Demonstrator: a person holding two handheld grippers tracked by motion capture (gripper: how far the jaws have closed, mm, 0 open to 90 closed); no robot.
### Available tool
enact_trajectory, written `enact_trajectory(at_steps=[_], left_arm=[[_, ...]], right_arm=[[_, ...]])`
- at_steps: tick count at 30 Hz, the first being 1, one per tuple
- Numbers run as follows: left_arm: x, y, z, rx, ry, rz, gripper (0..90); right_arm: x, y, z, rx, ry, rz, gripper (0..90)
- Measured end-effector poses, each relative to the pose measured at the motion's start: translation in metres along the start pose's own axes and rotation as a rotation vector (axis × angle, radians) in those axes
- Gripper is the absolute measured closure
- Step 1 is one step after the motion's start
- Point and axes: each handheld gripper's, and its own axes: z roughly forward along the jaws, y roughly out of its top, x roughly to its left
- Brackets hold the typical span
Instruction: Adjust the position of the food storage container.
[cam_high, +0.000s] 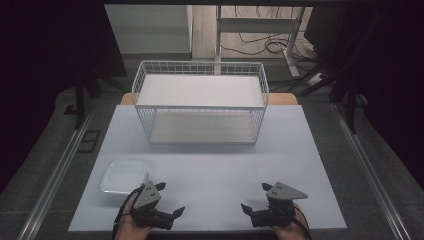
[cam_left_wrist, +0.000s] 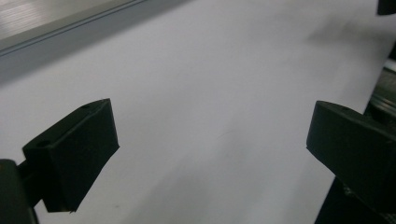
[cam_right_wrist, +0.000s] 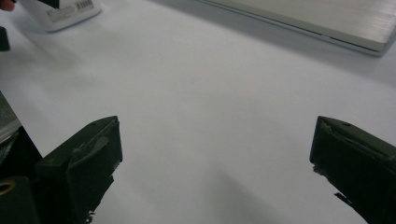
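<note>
Two hand-held grippers are seen at the near edge of a pale surface. The left hand-held gripper is held at the lower left of the high view, with its jaws spread wide and nothing between them; in the left gripper view only bare surface is seen between the two black jaws. The right hand-held gripper is held at the lower right, likewise wide open and empty, and in the right gripper view the gap between its jaws is again occupied by bare surface alone. The two are turned inward, so that their jaws are pointed toward each other across an open stretch of the surface.

A shallow white tray is placed on the surface just beside the left hand-held gripper, on its far-left side; whether the two are touching cannot be told, as the near right corner of the tray is overlapped by the gripper body in the high view. The tray is not between the jaws. It is well apart from the right hand-held gripper, and one labelled corner of it is caught at the top left of the right gripper view.

Farther back, a white wire basket with two tiers is set near the far edge of the surface, well apart from both grippers.
</note>
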Motion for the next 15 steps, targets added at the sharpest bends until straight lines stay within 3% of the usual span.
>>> enact_trajectory(at_steps=[6, 10, 15], left_arm=[[0.0009, 0.0021, 0.0012, -0.001, -0.035, -0.03, 1.8], [-0.0017, 0.0041, 0.0038, 0.014, -0.03, -0.017, 0.8], [-0.0028, 0.0057, 0.0036, 0.019, -0.065, -0.028, 0.2]], right_arm=[[0.0015, -0.0029, 0.0027, -0.008, -0.008, -0.019, 0.0], [0.0001, -0.0033, 0.0011, -0.024, -0.005, -0.019, 0.0], [-0.0007, -0.0037, 0.0012, -0.014, -0.022, -0.03, 0.1]])
